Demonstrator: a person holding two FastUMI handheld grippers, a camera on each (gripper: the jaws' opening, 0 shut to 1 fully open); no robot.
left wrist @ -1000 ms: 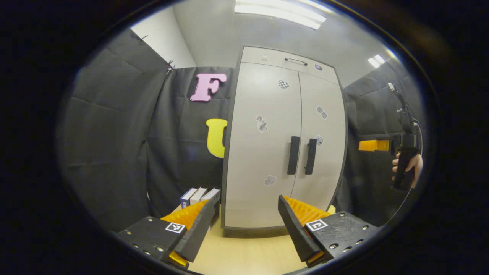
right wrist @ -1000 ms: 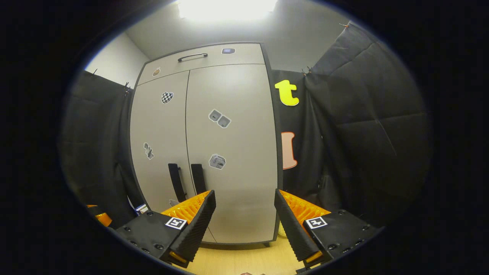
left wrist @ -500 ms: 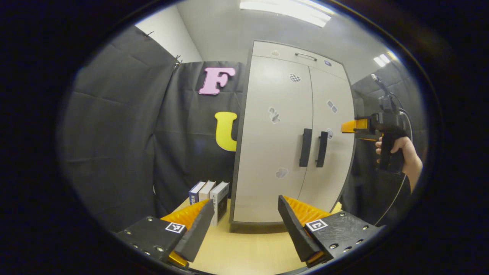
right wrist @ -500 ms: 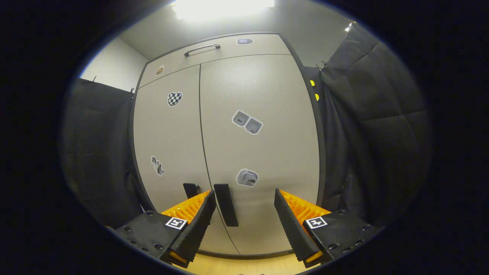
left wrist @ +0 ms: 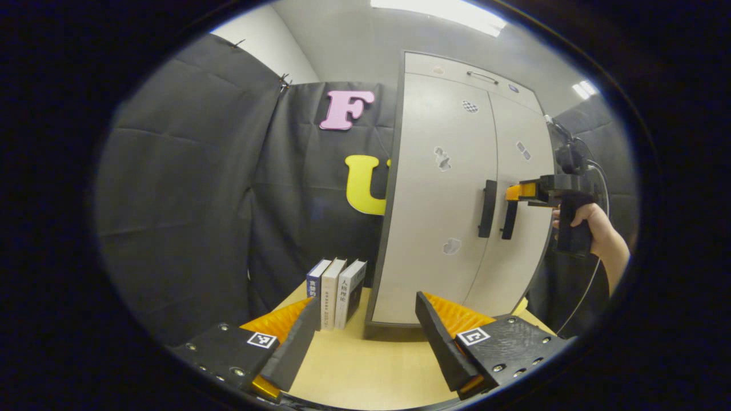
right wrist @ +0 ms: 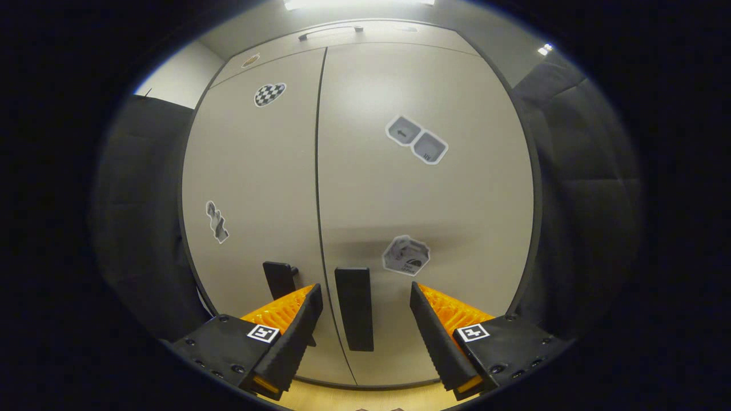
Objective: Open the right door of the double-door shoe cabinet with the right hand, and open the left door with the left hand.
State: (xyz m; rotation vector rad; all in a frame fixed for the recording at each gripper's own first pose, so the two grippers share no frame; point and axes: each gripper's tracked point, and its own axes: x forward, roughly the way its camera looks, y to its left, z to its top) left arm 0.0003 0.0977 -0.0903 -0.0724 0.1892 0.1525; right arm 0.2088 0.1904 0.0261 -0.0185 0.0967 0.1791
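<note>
The pale grey double-door shoe cabinet [left wrist: 440, 228] [right wrist: 365, 160] stands on a wooden table, both doors closed. In the right gripper view the right door's black vertical handle [right wrist: 354, 308] lies between the spread fingers of my right gripper [right wrist: 365, 319], which is open and close to the door. The left door's handle [right wrist: 280, 279] sits just left of it. In the left gripper view my left gripper [left wrist: 365, 337] is open, well back from the cabinet and left of it. There the right gripper [left wrist: 522, 193], held by a hand [left wrist: 594, 225], reaches the right handle [left wrist: 508, 220] beside the left handle [left wrist: 487, 208].
Three books [left wrist: 337, 291] stand upright on the table [left wrist: 365, 371] against the cabinet's left side. Black cloth walls close in on both sides. A drawer with a bar handle [right wrist: 328, 31] tops the cabinet.
My right gripper has moved in toward the cabinet until the right handle sits between its fingers. My left gripper has swung left, shifting the cabinet rightward in its view.
</note>
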